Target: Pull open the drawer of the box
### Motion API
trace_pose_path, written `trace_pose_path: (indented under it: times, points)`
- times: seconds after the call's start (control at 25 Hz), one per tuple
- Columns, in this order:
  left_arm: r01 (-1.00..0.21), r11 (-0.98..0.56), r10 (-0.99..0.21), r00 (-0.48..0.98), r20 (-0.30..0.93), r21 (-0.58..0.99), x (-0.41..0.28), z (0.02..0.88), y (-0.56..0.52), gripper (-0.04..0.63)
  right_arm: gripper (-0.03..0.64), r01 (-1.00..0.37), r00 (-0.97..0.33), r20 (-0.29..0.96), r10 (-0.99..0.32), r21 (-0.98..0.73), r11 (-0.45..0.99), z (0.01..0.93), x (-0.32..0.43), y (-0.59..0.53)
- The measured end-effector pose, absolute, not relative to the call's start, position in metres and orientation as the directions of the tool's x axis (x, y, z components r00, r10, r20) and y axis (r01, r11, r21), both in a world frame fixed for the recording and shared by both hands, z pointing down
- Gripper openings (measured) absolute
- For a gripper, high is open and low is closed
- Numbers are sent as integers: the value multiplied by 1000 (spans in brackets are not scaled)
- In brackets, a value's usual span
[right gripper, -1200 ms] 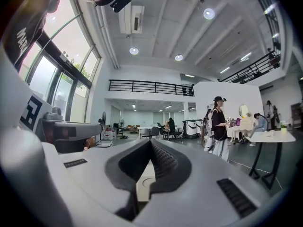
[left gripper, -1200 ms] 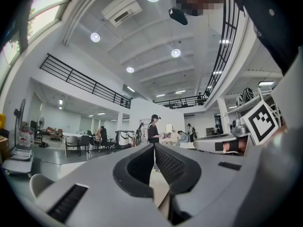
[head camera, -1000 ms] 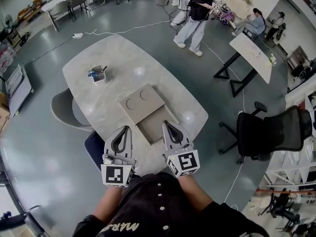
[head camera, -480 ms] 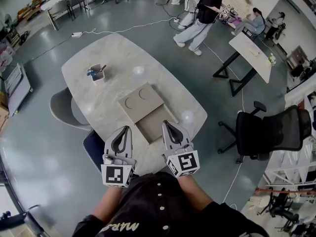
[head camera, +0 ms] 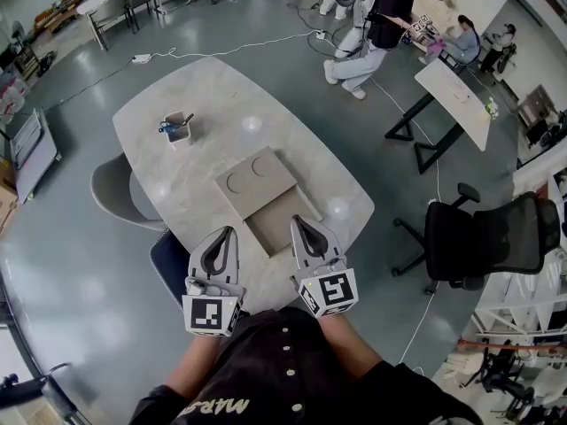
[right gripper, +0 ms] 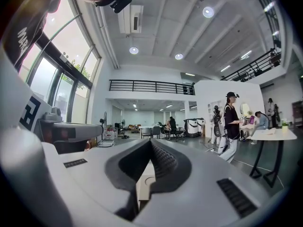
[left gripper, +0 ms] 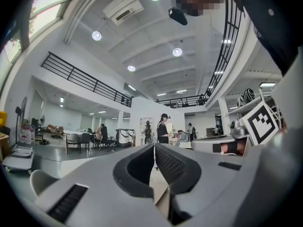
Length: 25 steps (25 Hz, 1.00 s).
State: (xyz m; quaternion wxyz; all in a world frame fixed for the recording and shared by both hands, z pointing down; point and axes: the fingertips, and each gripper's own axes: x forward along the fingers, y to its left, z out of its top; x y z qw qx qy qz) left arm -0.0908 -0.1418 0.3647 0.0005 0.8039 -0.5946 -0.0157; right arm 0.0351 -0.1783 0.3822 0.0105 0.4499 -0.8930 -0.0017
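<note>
A flat cardboard box [head camera: 255,184] with two round marks on its lid lies on the pale oval table [head camera: 213,104]. Its drawer [head camera: 279,227] stands pulled out toward me, showing an empty tray. My left gripper [head camera: 229,231] hovers just left of the drawer, shut with nothing held. My right gripper [head camera: 296,221] sits at the drawer's right front corner, also shut and empty. In the left gripper view the jaws [left gripper: 154,145] meet, with cardboard [left gripper: 158,186] showing below them. The right gripper [right gripper: 150,142] looks across the box's lid [right gripper: 144,181].
A small cup with pens [head camera: 175,130] stands at the table's far left. A grey chair [head camera: 111,193] and a blue seat [head camera: 168,268] are at the left edge. A black office chair [head camera: 483,237] stands right. A person [head camera: 376,25] walks beyond the table.
Both grippers and the drawer stay where they were. The person in the background has walked to the right, and the view shifted slightly.
</note>
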Motion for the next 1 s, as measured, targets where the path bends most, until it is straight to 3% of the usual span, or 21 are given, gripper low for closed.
trace_pose_path:
  times: [1.0]
  points:
    - [-957, -290, -957, 290, -16, 12, -90, 367, -146, 17, -3, -787, -616, 27, -787, 8, 617, 384, 29, -182]
